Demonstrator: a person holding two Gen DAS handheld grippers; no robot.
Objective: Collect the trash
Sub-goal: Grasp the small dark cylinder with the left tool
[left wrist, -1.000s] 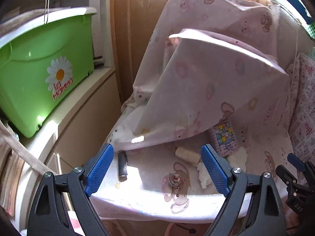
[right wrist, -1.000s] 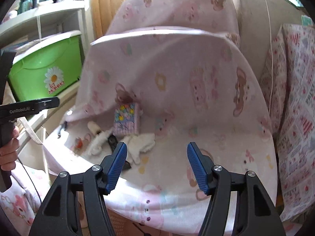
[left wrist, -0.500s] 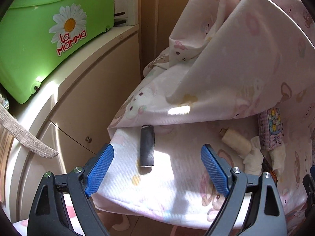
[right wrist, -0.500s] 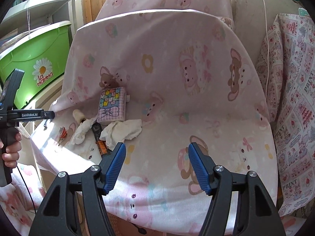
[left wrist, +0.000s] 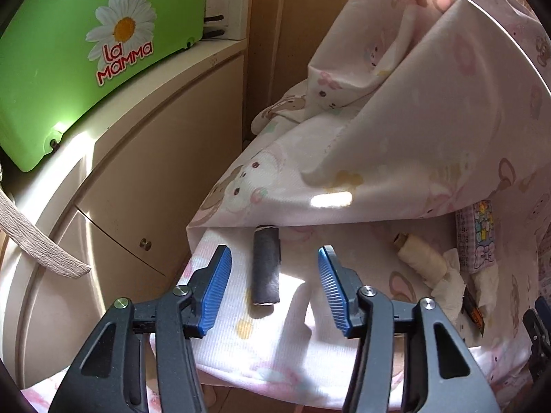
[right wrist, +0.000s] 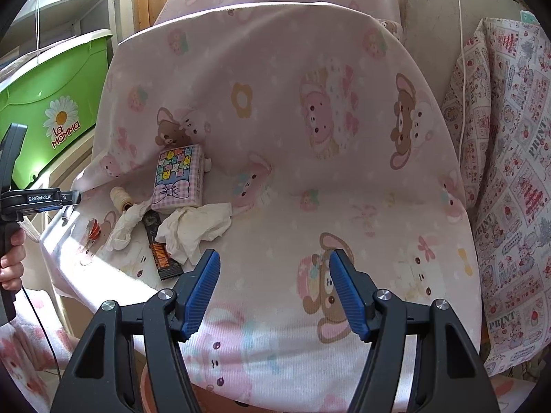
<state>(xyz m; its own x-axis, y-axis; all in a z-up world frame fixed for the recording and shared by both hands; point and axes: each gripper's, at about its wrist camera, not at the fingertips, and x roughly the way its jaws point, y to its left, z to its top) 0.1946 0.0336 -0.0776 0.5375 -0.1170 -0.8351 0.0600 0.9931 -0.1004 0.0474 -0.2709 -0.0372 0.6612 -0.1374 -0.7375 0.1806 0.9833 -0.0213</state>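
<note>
A dark grey roll point(left wrist: 265, 266) lies on the pink bear-print seat cover point(left wrist: 430, 144). My left gripper point(left wrist: 272, 290) is open, its blue pads on either side of the roll's near end, apart from it. In the right wrist view, crumpled white tissues point(right wrist: 196, 227), a black-and-orange wrapper point(right wrist: 160, 251), a cream thread spool point(right wrist: 118, 198), a tissue pack point(right wrist: 179, 179) and a small red scrap point(right wrist: 93, 232) lie at the seat's left. My right gripper point(right wrist: 275, 289) is open and empty over the seat's front, right of the tissues.
A green "La Mamma" bin point(left wrist: 82, 55) sits on a beige cabinet point(left wrist: 137, 186) left of the seat. A patterned cushion point(right wrist: 509, 179) stands at the right. A beige strap point(left wrist: 38, 244) hangs at the far left.
My left gripper has moved down and closer to the dark roll, and its jaws have narrowed around it. My right gripper has edged nearer to the seat, with the trash pile now at its left.
</note>
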